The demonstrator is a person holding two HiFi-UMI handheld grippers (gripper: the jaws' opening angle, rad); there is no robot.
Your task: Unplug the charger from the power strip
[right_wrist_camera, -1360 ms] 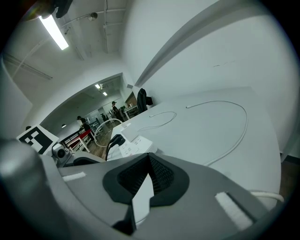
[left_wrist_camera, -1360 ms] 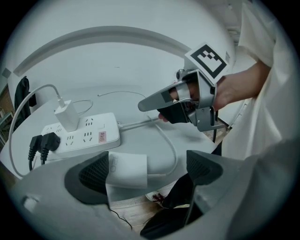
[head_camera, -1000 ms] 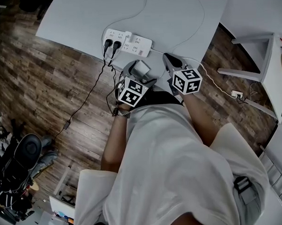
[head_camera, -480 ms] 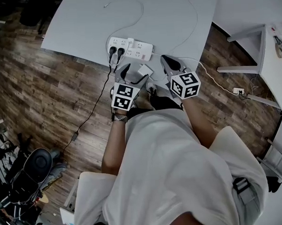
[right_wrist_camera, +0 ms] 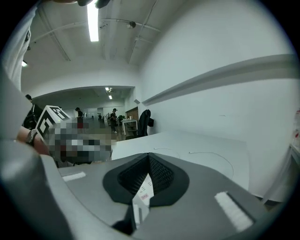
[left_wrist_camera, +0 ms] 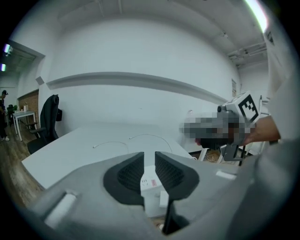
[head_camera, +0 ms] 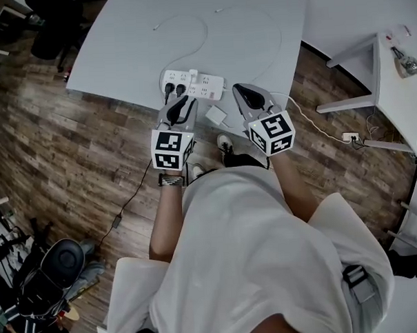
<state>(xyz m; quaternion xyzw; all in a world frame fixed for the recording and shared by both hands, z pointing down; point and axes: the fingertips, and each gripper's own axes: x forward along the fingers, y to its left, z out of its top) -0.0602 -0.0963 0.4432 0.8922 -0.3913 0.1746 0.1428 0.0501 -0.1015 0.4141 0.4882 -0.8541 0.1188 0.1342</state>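
A white power strip [head_camera: 193, 85] lies near the table's near edge, with two black plugs [head_camera: 173, 91] at its left end and a small white plug [head_camera: 193, 73] standing in it. My left gripper [head_camera: 179, 110] points at the strip from just short of it. Its jaws are closing to a narrow gap with nothing between them; the strip [left_wrist_camera: 150, 182] shows beyond that gap. To the right hovers my right gripper [head_camera: 245, 93], its jaws meeting at the tips and holding nothing. A white block [head_camera: 215, 115] lies between the two grippers, touched by neither.
The white table [head_camera: 120, 49] carries two thin white cables [head_camera: 204, 33] looping behind the strip. Black cords [head_camera: 136, 179] hang from the black plugs to the wooden floor. A white desk frame [head_camera: 370, 65] stands at the right, a black chair [head_camera: 47, 273] at the lower left.
Both grippers have risen and moved towards the table. The left jaws went from wide open beside the white block to nearly closed, and the block now lies apart on their right.
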